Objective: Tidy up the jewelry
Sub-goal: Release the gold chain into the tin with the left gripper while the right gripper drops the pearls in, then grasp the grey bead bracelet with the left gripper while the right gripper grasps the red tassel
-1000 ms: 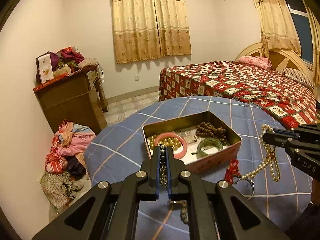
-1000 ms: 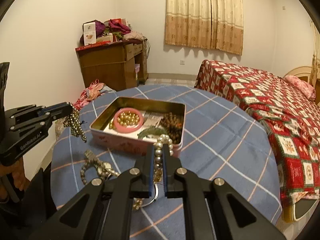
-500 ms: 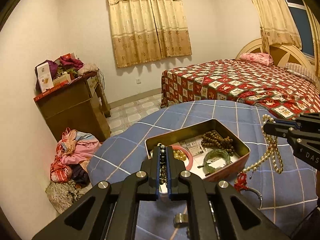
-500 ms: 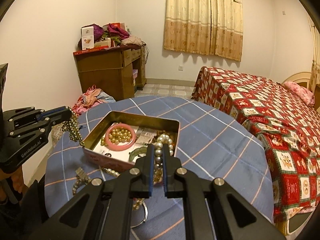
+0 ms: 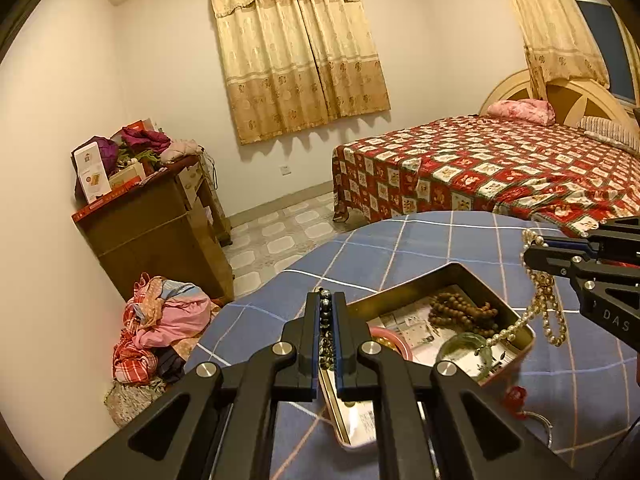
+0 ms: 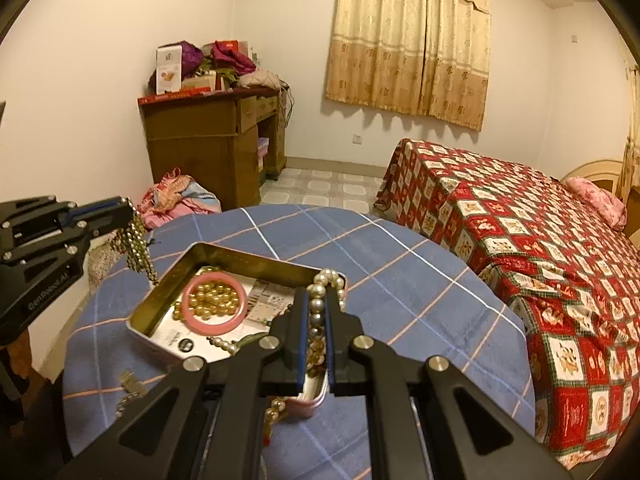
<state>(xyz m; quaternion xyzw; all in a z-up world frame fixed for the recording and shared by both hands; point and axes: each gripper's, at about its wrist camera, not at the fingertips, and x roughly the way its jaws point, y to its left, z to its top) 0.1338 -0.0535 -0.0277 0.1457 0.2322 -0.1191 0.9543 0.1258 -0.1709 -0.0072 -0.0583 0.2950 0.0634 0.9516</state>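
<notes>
An open metal tin (image 5: pixel 460 270) (image 6: pixel 168 292) sits on the blue checked table (image 5: pixel 400 248). It holds a pink bangle (image 6: pixel 212 316) around gold beads, brown wooden beads (image 5: pixel 460 314) and a green bangle (image 5: pixel 460 346). My left gripper (image 5: pixel 329 300) (image 6: pixel 128 210) is shut on a dark bead strand (image 5: pixel 326 320) that hangs over the tin's left edge (image 6: pixel 138 248). My right gripper (image 6: pixel 318 300) (image 5: pixel 530 250) is shut on a pearl necklace (image 5: pixel 544 304) (image 6: pixel 316 304), whose tail drapes into the tin.
A red charm (image 5: pixel 514 396) lies on the table beside the tin, and a metal clasp piece (image 6: pixel 130 386) lies front left. A wooden cabinet (image 5: pixel 160 232), a clothes pile (image 5: pixel 160 328) and a bed (image 5: pixel 500 176) stand beyond the table.
Both grippers have risen and moved over the tin with their strands. The pearl necklace has lifted off the table and its tail now hangs into the tin.
</notes>
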